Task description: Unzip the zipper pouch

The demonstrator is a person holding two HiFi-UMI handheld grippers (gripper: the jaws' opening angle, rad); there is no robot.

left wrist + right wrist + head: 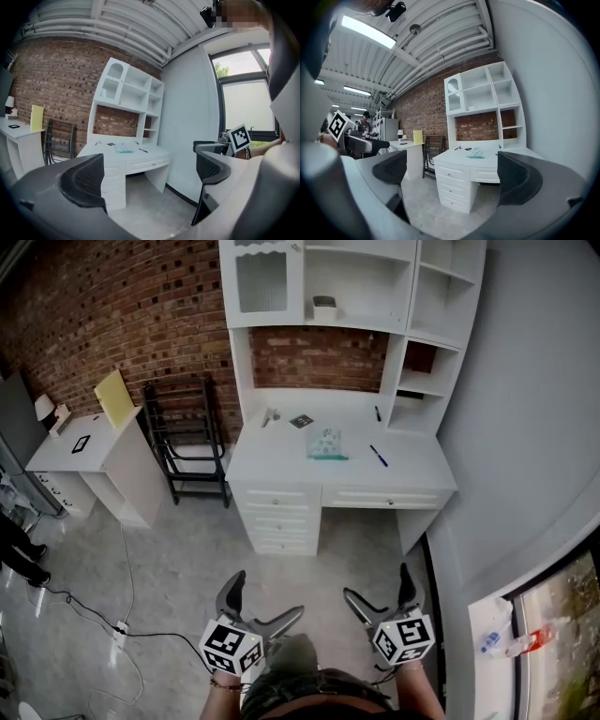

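Observation:
A clear zipper pouch with a teal edge (327, 444) lies flat on the white desk (281, 460) across the room, small in the left gripper view as the pouch (124, 150) and in the right gripper view as the pouch (476, 153). My left gripper (265, 601) and right gripper (377, 585) hang low near the person's body, far short of the desk. Both stand wide open with nothing between their jaws. The left gripper (150, 180) and the right gripper (452, 173) point toward the desk.
On the desk lie a blue pen (378, 456), a small black marker tile (300, 421) and a metal tool (268, 415). A black rack (187, 442) and a smaller white table (89, 460) stand at the left. A cable and power strip (117, 626) cross the floor.

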